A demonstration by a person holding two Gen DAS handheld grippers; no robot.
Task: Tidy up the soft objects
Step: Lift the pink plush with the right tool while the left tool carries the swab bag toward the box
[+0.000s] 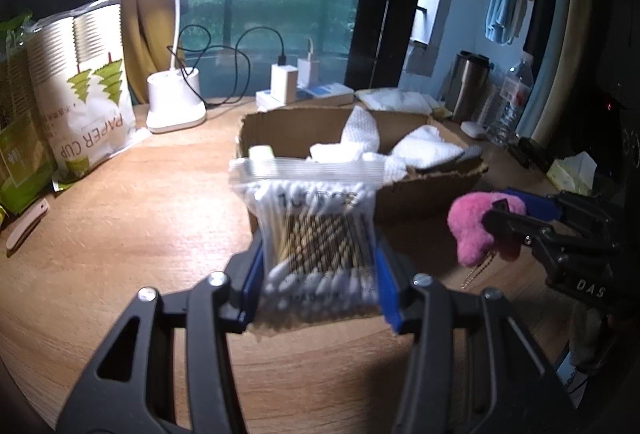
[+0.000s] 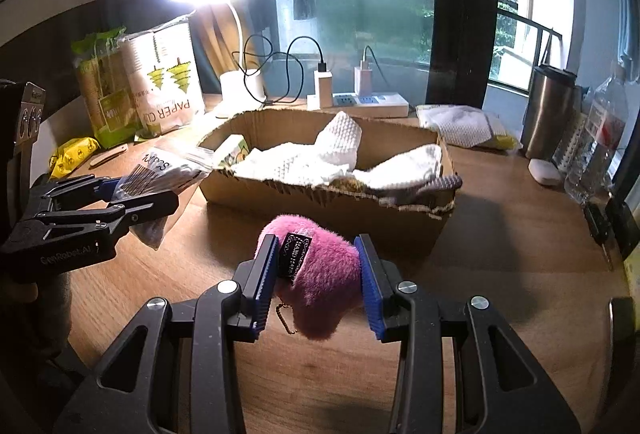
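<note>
cotton swab bag [image 1: 316,246] upright in left gripper [image 1: 318,282], zip seal away

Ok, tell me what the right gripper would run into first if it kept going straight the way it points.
Probably the near wall of the torn brown cardboard box. The right gripper, shut on the fluffy pink plush charm, points at it across bare wooden table; depth is hard to judge.

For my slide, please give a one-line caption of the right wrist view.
Right gripper holds a pink plush charm before a cardboard box of white cloths.
</note>
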